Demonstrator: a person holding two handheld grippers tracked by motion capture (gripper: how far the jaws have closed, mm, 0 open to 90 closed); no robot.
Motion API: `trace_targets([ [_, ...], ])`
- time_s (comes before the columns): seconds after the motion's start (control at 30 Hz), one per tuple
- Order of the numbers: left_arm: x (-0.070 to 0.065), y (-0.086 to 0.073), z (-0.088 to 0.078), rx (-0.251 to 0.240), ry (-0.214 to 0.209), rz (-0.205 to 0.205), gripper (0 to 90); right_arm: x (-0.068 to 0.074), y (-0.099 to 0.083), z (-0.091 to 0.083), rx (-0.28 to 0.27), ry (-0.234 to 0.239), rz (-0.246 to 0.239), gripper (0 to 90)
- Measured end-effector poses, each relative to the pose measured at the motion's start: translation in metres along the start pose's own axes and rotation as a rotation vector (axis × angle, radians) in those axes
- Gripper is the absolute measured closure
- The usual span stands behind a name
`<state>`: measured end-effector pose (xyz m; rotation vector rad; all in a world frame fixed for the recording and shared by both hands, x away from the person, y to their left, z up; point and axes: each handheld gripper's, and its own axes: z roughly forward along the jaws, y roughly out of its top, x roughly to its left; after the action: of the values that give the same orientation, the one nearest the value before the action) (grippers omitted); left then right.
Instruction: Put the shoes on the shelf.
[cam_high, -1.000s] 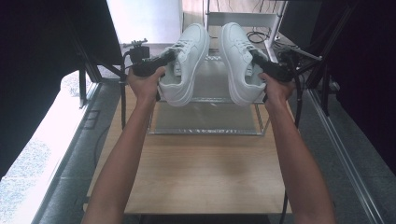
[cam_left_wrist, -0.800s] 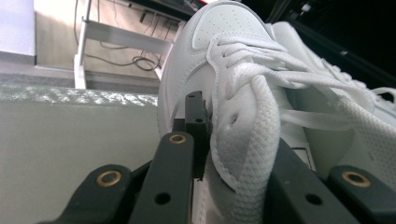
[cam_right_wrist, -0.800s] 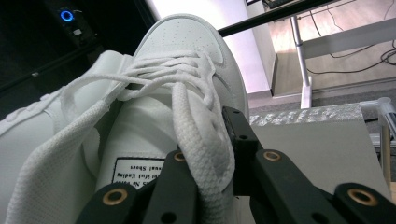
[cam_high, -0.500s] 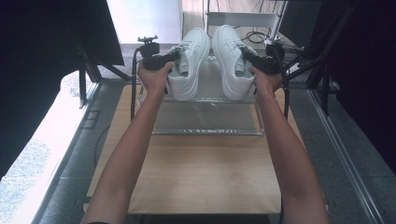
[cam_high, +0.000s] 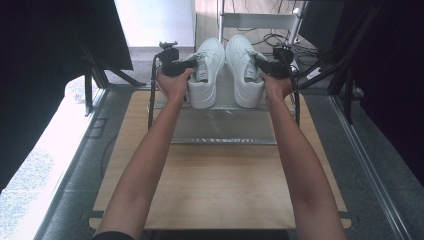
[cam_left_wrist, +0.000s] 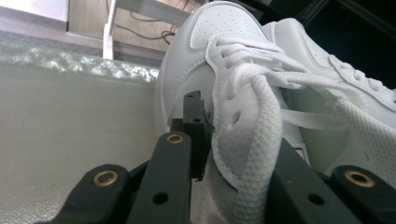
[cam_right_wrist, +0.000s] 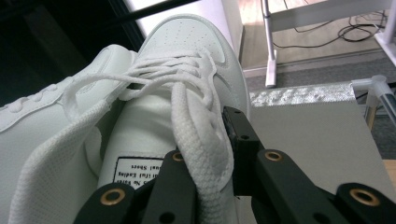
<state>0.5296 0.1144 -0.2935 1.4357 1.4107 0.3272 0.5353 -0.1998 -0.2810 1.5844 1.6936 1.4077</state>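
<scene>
— Holding one white sneaker apiece: the left hand-held gripper (cam_high: 186, 66) is clamped on the side wall of the left shoe (cam_high: 206, 70), one jaw outside the collar and one inside, and the right hand-held gripper (cam_high: 261, 66) pinches the right shoe (cam_high: 244, 67) the same way.

— What changed in the last second?

— Both shoes have swung from a splayed, outward tilt to lying nearly parallel, toes pointing away from the person and inner sides almost touching between the two hand-held grippers. They have also come lower, toward the pale mat (cam_high: 225, 125) on the desk (cam_high: 220, 195). The jaws of both have just been opening a little, though the collar leather is between them and, in each gripper view, the pads look pressed on it.

— So what does that mean?

— My reading is that the pair is being set down side by side, and the release is starting.

— And the arms?

— Both forearms reach straight forward, nearly parallel, wrists level, each hand (cam_high: 174, 84) wrapped around its tool just behind its shoe's heel.
</scene>
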Motion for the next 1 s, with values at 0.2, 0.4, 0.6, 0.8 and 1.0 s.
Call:
trace_targets([
  [0.2,-0.005,-0.005,0.018,0.031,-0.003,-0.023,72.4,0.013,-0.003,0.018,0.049,-0.021,0.005,72.0],
  [0.4,-0.008,-0.004,0.018,0.026,-0.013,0.014,65.6,0.026,0.000,0.024,0.085,-0.066,-0.077,63.5],
  [0.6,-0.002,-0.002,0.005,0.001,-0.066,0.023,50.3,0.018,0.002,0.009,0.002,-0.010,-0.084,52.3],
  [0.8,-0.008,0.001,-0.028,-0.060,-0.081,0.113,53.0,0.017,0.006,-0.021,-0.073,0.027,-0.112,53.4],
  [1.0,-0.014,-0.008,-0.059,-0.016,-0.057,0.196,72.0,0.016,0.003,-0.053,-0.075,0.053,-0.167,60.7],
])
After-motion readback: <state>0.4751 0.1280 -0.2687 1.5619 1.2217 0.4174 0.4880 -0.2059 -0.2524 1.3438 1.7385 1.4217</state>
